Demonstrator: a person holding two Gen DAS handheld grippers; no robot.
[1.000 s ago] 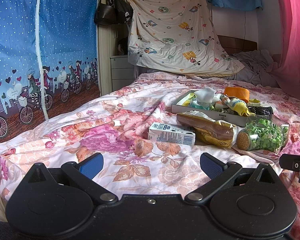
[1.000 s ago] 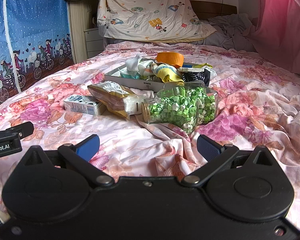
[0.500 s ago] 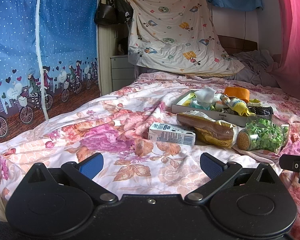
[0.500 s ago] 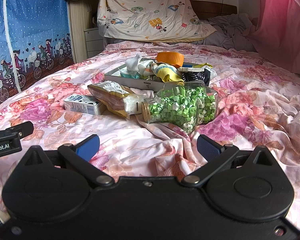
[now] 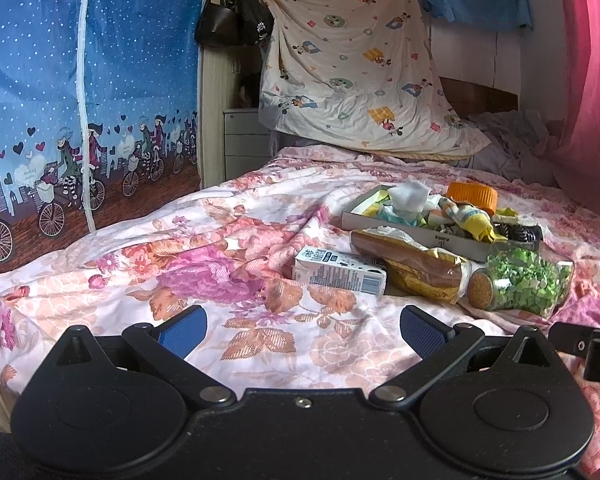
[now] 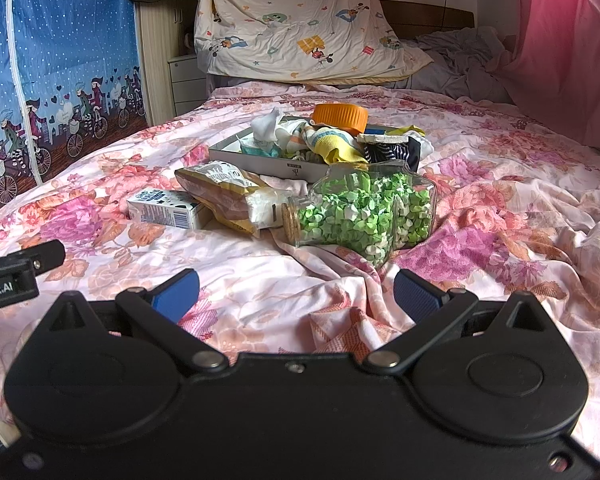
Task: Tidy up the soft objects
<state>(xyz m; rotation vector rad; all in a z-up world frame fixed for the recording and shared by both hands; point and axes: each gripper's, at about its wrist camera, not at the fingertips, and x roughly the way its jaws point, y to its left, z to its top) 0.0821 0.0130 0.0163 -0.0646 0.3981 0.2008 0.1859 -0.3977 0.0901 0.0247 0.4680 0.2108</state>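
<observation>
Both tools, left [image 5: 300, 330] and right [image 6: 296, 292], are spread and empty. The bread bag [image 6: 228, 196] lies ahead mid-bed, long axis slanting toward the headboard; the right tool seems nearer

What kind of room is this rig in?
Most likely a home bedroom: a bed under a floral bedspread, a wooden headboard with rumpled bedding, and a small drawer unit beside the bed.

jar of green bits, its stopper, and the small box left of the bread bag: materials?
Jar: looks like clear glass, glossy; the green bits, seemingly folded paper, show through.
Stopper: cork by its tan, speckled, matte face.
Small box: likely coated carton, with sharp edges and printed white panels.
</observation>
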